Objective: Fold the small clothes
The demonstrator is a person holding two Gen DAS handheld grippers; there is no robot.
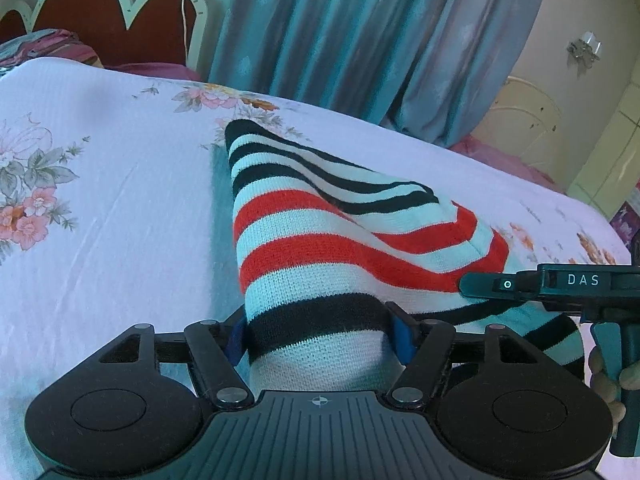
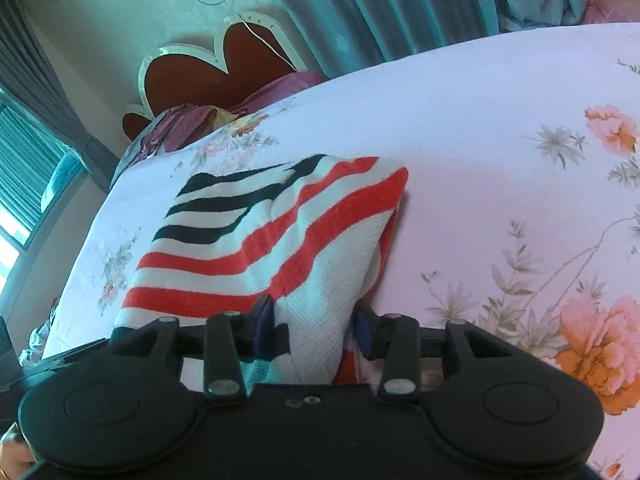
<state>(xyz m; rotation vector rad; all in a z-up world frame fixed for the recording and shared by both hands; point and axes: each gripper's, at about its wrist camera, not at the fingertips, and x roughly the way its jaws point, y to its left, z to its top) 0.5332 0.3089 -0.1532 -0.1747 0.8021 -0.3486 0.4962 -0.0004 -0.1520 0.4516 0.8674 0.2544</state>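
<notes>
A small knitted garment (image 1: 328,236) with white, red and black stripes lies partly folded on the bed; it also shows in the right wrist view (image 2: 260,232). My left gripper (image 1: 320,334) is shut on the garment's near black-striped edge, with the cloth bunched between its blue pads. My right gripper (image 2: 314,326) is shut on another near edge of the same garment, a white fold between its fingers. The right gripper's body (image 1: 560,284) shows at the right of the left wrist view, close beside the garment. The cloth rises from the bed toward both grippers.
The bed has a white floral sheet (image 1: 100,208). A red scalloped headboard (image 1: 112,12) and purple pillows (image 2: 192,124) are at its head. Teal curtains (image 1: 340,28) hang behind the bed. A window (image 2: 24,184) is at the far left.
</notes>
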